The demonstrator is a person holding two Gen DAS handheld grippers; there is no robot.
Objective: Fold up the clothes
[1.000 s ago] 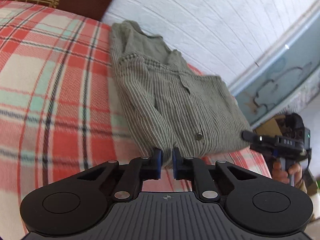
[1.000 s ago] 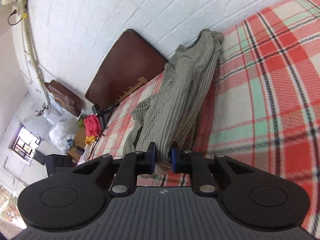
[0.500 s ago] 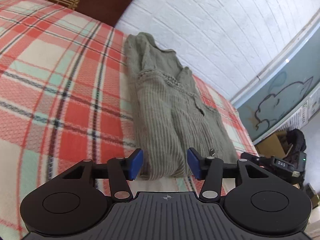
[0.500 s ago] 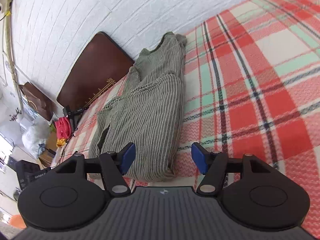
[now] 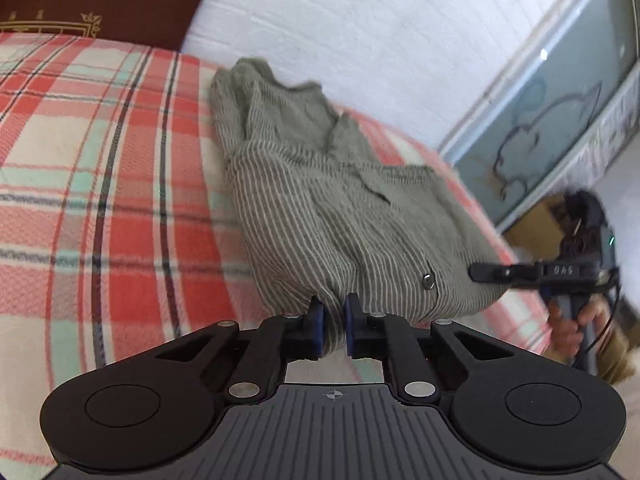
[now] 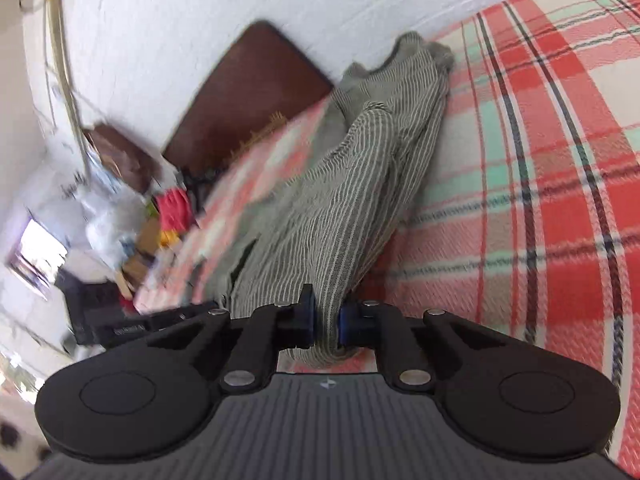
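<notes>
Shirt (image 5: 340, 216), one only, grey-green with thin pale stripes and one metal button (image 5: 428, 280) showing, lies folded lengthwise on the bed (image 5: 100, 200) beside the white brick wall (image 5: 360, 32), its near hem lifted. Two grippers hold that hem: the left gripper (image 5: 333, 320) is pinched narrow on one corner, the right gripper (image 6: 325, 322) pinched narrow on the other. One dark headboard (image 6: 248, 92) stands behind the plaid sheet. Writing on the right gripper's side in the left view is too blurred to read
</notes>
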